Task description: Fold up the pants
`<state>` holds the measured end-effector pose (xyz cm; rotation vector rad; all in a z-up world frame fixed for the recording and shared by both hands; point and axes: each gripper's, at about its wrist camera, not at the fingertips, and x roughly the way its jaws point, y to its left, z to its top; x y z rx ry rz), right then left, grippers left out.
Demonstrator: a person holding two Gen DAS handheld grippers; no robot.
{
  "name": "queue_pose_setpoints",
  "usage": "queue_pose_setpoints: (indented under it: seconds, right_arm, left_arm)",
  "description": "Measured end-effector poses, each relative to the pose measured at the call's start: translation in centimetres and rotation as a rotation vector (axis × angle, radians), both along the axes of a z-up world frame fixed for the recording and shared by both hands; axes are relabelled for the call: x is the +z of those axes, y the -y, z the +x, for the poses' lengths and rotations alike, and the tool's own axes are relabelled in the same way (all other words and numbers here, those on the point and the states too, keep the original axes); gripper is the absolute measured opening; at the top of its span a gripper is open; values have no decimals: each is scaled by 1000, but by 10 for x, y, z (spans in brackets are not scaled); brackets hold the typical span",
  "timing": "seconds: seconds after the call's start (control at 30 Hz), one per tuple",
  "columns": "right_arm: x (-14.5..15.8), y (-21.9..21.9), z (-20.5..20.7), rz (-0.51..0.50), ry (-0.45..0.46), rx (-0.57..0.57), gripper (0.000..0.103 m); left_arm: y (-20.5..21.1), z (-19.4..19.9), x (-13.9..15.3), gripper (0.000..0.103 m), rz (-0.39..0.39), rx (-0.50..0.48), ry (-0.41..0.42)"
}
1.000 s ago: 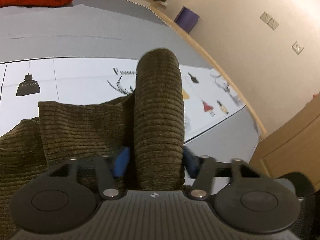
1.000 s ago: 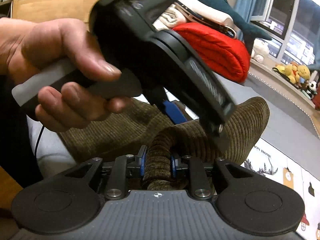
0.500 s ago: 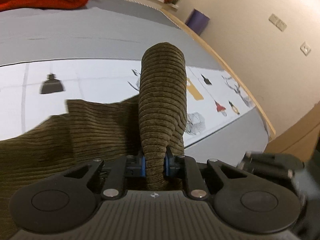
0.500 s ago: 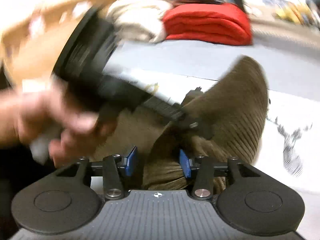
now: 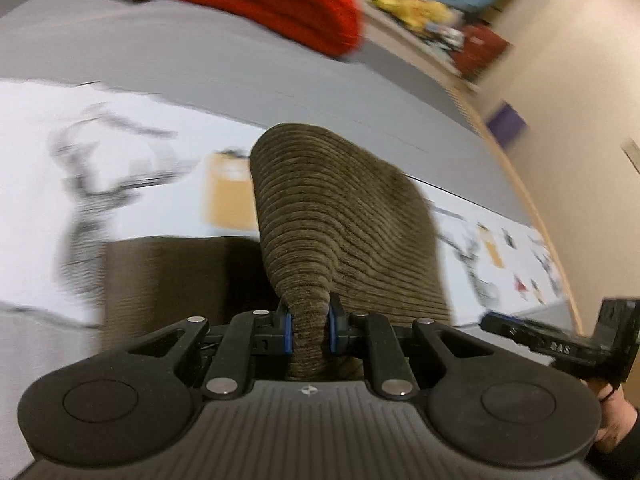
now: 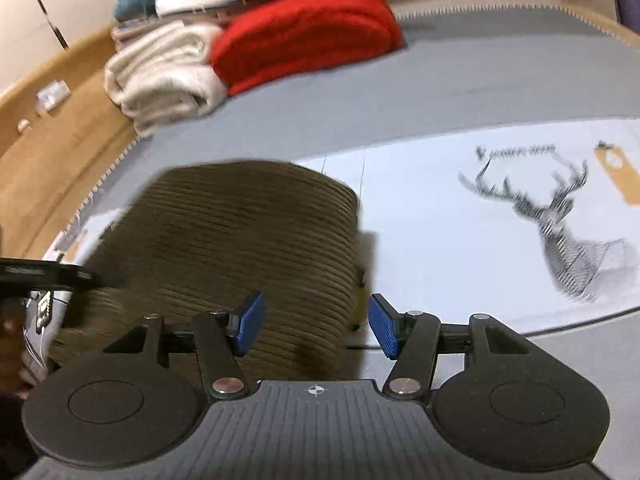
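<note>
**Support Surface: Grey Bed**

The grey bed [image 6: 460, 80] carries a white printed sheet [image 6: 440, 232] at centre. Brown corduroy pants [image 6: 240, 232] lie on the sheet at 8 o'clock. Folded red blanket [image 6: 304, 36] and cream blanket [image 6: 160, 76] rest at 11 o'clock.

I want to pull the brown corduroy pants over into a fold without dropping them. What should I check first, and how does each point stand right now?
1. Left gripper clamped on the pants: ok, a bunched ridge of cloth is pinched between its blue pads.
2. Right gripper free of the cloth: ok, its jaws are opening and the pads stand apart, with the pants lying between and beneath them, not pressed.
3. Room on the printed white sheet ahead: ok, bare around the deer print.
4. Red blanket and cream towel out of the way: ok, both at the far edge.
5. Pant legs lying flat and aligned: cannot tell, pictures are blurred and the rest is hidden.
</note>
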<state>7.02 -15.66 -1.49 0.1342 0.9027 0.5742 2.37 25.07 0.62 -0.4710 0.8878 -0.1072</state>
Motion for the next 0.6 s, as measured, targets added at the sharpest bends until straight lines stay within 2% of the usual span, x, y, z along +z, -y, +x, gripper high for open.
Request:
queue_pose_setpoints:
  seconds: [0.13,0.17,0.2,0.23,0.3,0.33,0.43,0.6]
  right_arm:
    - [-17,-34,-10,-22,-37,77,66]
    - [-21,-41,-12,-39,-42,98,66]
    - [-26,-50,-14,-59,-49,119,66]
    - [-28,-56,-13,-71,-58,132,67]
    - [-36,-68,-15,-88,-81,152,68]
    - [-38,-73,-16,-91,-89,160,69]
    - [-43,-88,-12,-88,-104,163,72]
    - [-55,-95,0,-66,-181,124,78]
  left_arm:
    - [-54,-32,-13,20,38,88,-44]
    - [-66,-38,-22,30,29,133,-69]
    - [-79,-43,-31,45,26,200,-116]
    - [-91,-45,-36,50,33,270,-162]
    - [-101,-48,-35,78,3,316,-132]
    - [-103,-47,-34,83,-21,315,-117]
    - [-95,-37,-41,85,-44,266,-151]
    - [-80,-11,-56,85,11,202,-204]
